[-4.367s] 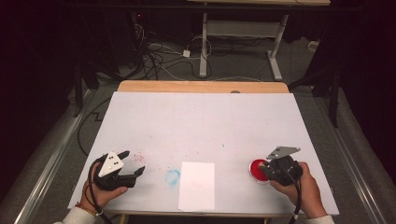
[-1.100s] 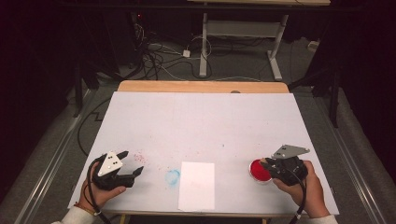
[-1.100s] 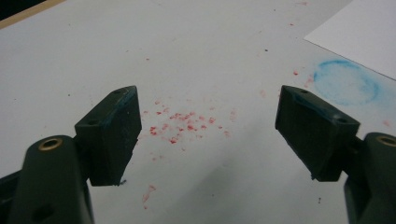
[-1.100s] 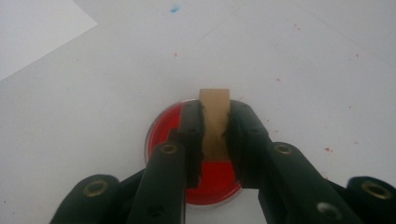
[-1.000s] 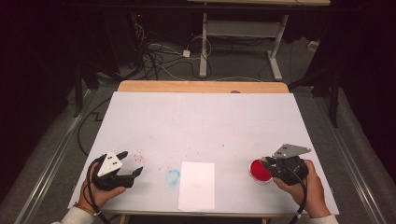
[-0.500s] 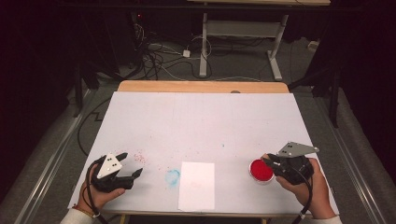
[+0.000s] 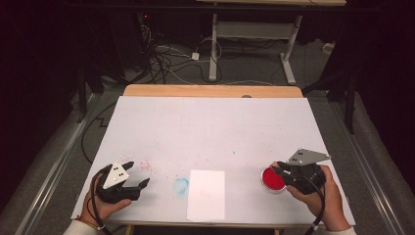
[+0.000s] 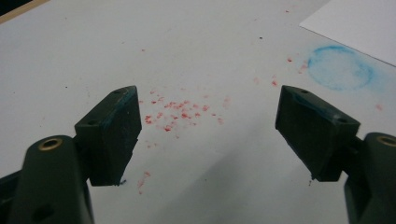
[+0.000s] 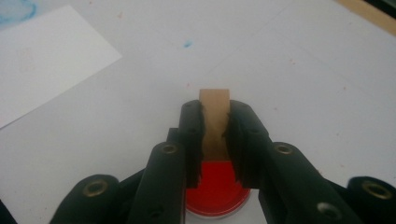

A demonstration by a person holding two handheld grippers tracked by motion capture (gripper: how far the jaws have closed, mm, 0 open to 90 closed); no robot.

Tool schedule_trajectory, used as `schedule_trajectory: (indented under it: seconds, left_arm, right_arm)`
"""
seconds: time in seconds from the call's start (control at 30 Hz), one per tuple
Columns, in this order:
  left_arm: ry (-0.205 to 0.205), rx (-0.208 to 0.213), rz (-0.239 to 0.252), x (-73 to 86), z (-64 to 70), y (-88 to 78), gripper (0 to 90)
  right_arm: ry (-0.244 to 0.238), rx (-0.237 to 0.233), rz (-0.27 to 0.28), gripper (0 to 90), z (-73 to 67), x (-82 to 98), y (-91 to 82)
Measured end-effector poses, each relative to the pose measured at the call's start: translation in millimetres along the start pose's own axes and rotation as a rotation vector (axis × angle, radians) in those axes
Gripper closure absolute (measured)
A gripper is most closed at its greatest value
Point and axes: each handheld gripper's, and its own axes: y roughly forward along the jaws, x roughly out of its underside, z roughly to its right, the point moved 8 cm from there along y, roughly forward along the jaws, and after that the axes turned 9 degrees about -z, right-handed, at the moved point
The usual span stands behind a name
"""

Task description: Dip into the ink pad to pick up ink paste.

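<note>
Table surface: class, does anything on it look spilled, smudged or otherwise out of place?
Yes. The table carries red specks by the open left gripper and a smudged blue ring beside the paper; both look like stray ink. A small blue fleck lies farther out.

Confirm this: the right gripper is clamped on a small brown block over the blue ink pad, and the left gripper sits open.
Not quite: the pad is red, not blue, as the right gripper view shows. The right gripper is clamped on the small brown block above it, and the left gripper sits open.
</note>
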Motion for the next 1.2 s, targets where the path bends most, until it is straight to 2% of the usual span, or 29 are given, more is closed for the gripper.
schedule_trajectory:
  seconds: [0.1,0.27,0.4,0.6,0.87,1.07,1.2]
  left_arm:
    - [0.004,-0.002,0.004,-1.2,0.5,-0.7,20.9]
    - [0.006,0.001,0.000,-1.4,1.4,0.7,20.9]
    - [0.003,0.000,0.003,-2.1,0.6,0.3,20.9]
    - [0.008,0.001,0.000,-2.1,1.2,1.3,20.9]
    - [0.009,-0.004,-0.010,-1.9,0.7,2.1,20.9]
    - [0.014,0.001,-0.010,-2.4,1.8,2.4,20.9]
    - [0.013,0.000,-0.005,-3.0,2.5,2.1,21.0]
  right_arm:
    - [-0.013,0.011,-0.043,76.4,-1.8,4.5,7.9]
    - [-0.002,-0.004,-0.106,76.4,-1.6,14.1,26.6]
    - [-0.005,-0.023,-0.131,76.4,-4.1,17.3,33.5]
    - [-0.017,-0.024,-0.182,76.4,-5.6,25.5,44.2]
    - [-0.006,-0.038,-0.180,76.4,-6.6,27.8,47.4]
    - [-0.009,-0.033,-0.180,76.5,-6.8,28.7,48.2]
    - [-0.025,-0.011,-0.180,76.5,-8.8,28.3,48.6]
